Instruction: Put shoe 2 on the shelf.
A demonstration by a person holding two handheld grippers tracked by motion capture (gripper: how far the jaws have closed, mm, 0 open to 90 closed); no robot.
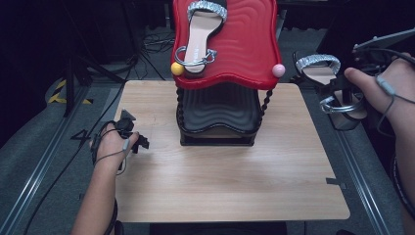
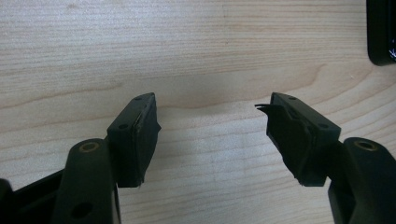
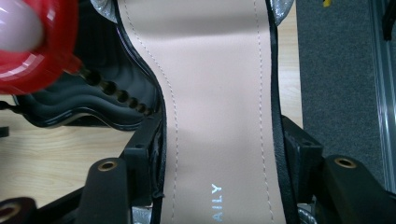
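A two-tier rack stands at the back of the wooden table [image 1: 220,181], with a red upper tray [image 1: 249,44] over a black lower tray [image 1: 218,105]. A sandal [image 1: 203,34] with a beige insole and a silver glitter strap lies on the left half of the red tray. Its twin [image 1: 320,68] hangs in the air just past the table's right edge, beside the tray's pink ball [image 1: 278,70]. My right gripper [image 1: 342,95] is shut on this sandal [image 3: 219,93], one jaw on each side of the insole. My left gripper [image 1: 139,142] rests low over the table's left part, open and empty [image 2: 212,107].
A yellow ball [image 1: 177,68] marks the red tray's front left corner. Beaded black posts [image 1: 266,100] carry the upper tray. Grey floor with metal rails [image 1: 364,181] runs along both sides of the table, and cables lie behind it. A corner of the rack's base [image 2: 383,32] is near the left gripper.
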